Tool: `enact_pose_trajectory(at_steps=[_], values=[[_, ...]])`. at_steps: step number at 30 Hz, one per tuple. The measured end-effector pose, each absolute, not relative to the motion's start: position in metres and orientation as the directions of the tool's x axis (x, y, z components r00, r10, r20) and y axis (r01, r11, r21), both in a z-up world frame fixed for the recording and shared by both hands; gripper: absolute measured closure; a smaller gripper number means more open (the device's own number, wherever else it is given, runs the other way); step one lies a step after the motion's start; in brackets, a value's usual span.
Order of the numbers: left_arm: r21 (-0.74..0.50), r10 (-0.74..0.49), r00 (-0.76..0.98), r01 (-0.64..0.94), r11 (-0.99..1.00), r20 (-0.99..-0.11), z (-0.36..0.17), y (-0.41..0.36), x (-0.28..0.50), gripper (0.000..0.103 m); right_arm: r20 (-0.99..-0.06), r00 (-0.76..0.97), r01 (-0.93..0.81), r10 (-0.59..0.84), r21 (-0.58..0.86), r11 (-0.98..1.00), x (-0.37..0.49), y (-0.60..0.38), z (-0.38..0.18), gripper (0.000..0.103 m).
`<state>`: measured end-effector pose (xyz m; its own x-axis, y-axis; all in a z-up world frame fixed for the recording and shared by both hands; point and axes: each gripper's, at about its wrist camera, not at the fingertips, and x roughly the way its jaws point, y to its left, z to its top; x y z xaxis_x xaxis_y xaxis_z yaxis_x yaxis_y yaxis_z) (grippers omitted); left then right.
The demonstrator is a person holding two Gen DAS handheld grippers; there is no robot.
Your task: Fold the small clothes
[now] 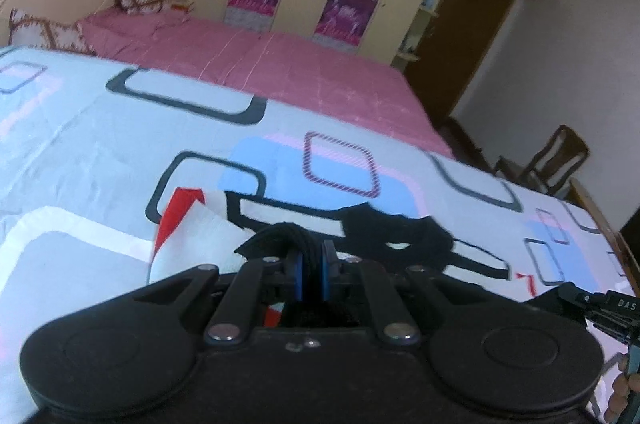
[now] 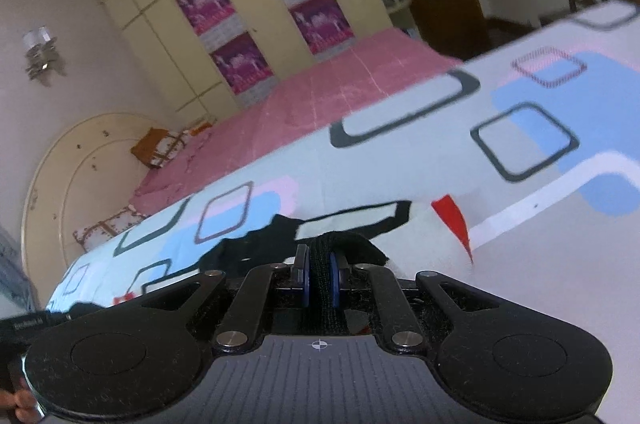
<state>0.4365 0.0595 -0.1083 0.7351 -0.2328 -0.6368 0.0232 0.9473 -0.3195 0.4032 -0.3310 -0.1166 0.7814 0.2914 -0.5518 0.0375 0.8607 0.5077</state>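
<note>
Between both tongs [image 1: 311,274] [image 2: 319,278], garment [image 1: 396,228] stretches sideways.

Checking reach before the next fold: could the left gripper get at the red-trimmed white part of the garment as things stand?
Probably not yet. The left gripper is shut on a black strap of the garment. The red-trimmed white part lies uncovered just left of it on the patterned sheet, so the way looks free once it lets go.

Two low, close views across bed [image 1: 120,128]

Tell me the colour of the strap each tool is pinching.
Black, on both the left tool and right tool; the strap shows best in the right wrist view.
</note>
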Motion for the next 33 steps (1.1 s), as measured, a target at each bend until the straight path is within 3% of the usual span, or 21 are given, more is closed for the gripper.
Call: enact_pose_trajectory(at_steps=[8, 14, 15, 16, 18, 20, 25, 30, 33], values=[[-0.290, -0.187, 0.687, -0.036, 0.956, -0.702, -0.135, 0.054, 0.476, 0.094, -0.603, 0.746, 0.103, 0.283, 0.525, 0.845, 0.445, -0.342, -0.147, 0.094], [-0.268, -0.148, 0.665, -0.082, 0.960, -0.732, -0.149, 0.058, 0.491, 0.084, -0.628, 0.732, 0.114, 0.265, 0.496, 0.861, 0.457, -0.342, -0.159, 0.092], [-0.273, -0.151, 0.666, -0.082, 0.958, -0.730, -0.149, 0.059, 0.493, 0.082, -0.621, 0.738, 0.109, 0.264, 0.496, 0.862, 0.456, -0.343, -0.159, 0.085], [-0.287, -0.158, 0.672, -0.085, 0.954, -0.723, -0.148, 0.062, 0.493, 0.080, -0.611, 0.750, 0.106, 0.254, 0.490, 0.866, 0.455, -0.343, -0.158, 0.066], [-0.288, -0.126, 0.706, -0.116, 0.950, -0.697, -0.142, 0.070, 0.490, 0.053, -0.578, 0.791, 0.105, 0.201, 0.452, 0.886, 0.452, -0.342, -0.153, 0.029], [-0.304, -0.094, 0.748, -0.149, 0.941, -0.657, -0.133, 0.080, 0.485, 0.044, -0.551, 0.812, 0.080, 0.190, 0.428, 0.900, 0.450, -0.343, -0.147, 0.028], [-0.274, -0.081, 0.778, -0.120, 0.954, -0.623, -0.120, 0.087, 0.473, 0.044, -0.548, 0.810, 0.039, 0.209, 0.405, 0.913, 0.448, -0.344, -0.145, 0.028], [-0.128, -0.105, 0.720, 0.023, 0.992, -0.686, -0.136, 0.055, 0.470, 0.044, -0.613, 0.758, -0.006, 0.224, 0.337, 0.942, 0.459, -0.329, -0.158, 0.029], [-0.085, -0.079, 0.687, 0.025, 0.996, -0.722, -0.150, 0.044, 0.477, 0.048, -0.642, 0.733, -0.028, 0.227, 0.304, 0.952, 0.464, -0.322, -0.166, 0.029]])
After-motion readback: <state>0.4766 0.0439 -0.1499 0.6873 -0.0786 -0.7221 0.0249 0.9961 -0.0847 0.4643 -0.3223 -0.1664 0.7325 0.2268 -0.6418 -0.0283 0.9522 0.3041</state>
